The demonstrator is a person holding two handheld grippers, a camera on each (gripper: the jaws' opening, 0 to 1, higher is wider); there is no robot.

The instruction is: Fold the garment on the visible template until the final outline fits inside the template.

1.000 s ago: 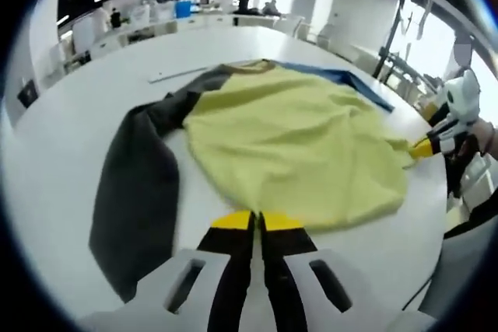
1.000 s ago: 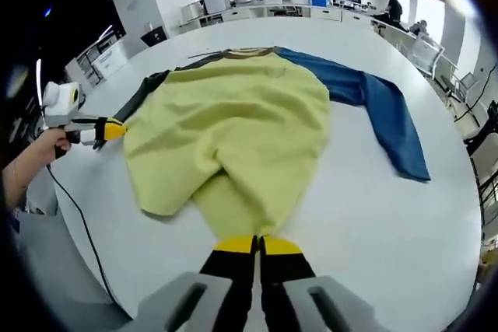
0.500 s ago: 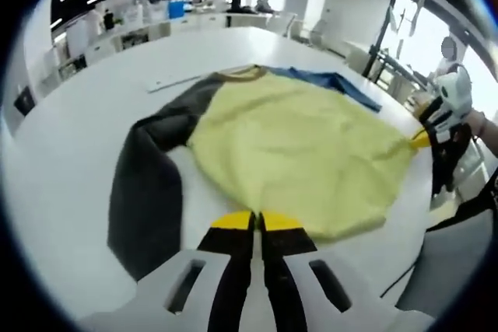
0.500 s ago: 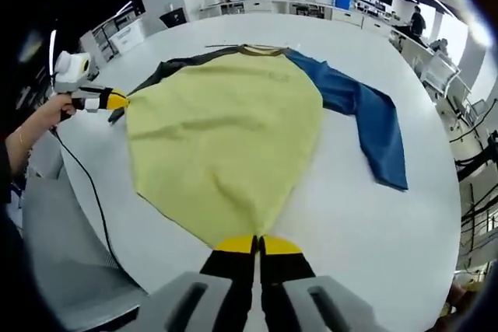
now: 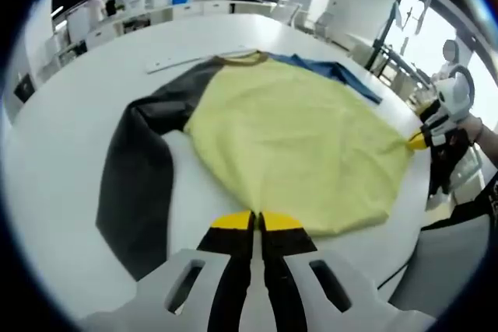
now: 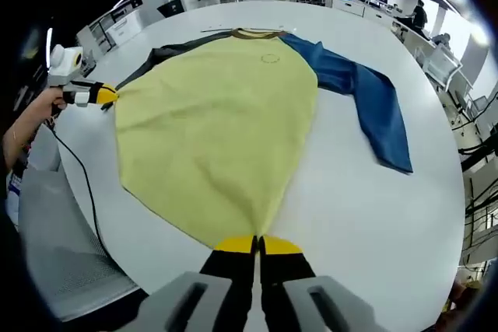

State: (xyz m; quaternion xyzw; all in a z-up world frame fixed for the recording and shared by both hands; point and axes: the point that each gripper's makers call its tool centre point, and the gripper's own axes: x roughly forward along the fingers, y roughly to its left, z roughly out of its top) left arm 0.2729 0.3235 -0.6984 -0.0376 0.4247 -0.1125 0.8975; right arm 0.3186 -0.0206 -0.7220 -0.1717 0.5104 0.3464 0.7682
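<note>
A long-sleeved garment with a yellow body (image 5: 288, 130) (image 6: 218, 114) lies spread on the round white table (image 5: 62, 114) (image 6: 350, 215). Its dark grey sleeve (image 5: 136, 184) (image 6: 156, 60) trails off one side and its blue sleeve (image 5: 327, 68) (image 6: 373, 106) off the other. My left gripper (image 5: 257, 223) is shut on one hem corner; it appears in the right gripper view as the left gripper (image 6: 105, 95) at the table's edge. My right gripper (image 6: 257, 245) is shut on the other hem corner, seen across the cloth as the right gripper (image 5: 420, 141). The hem is stretched between them.
A thin white strip (image 5: 179, 61) lies on the table beyond the collar. A hand (image 6: 35, 110) holds the left gripper, and a cable (image 6: 78, 184) hangs from it over the table's edge. A grey chair (image 6: 54, 246) stands below. Desks and people are far behind.
The yellow body has been pulled flatter: the folds and the bunched hem of a second ago are smoothed out. Both grippers keep their hold on the hem corners.
</note>
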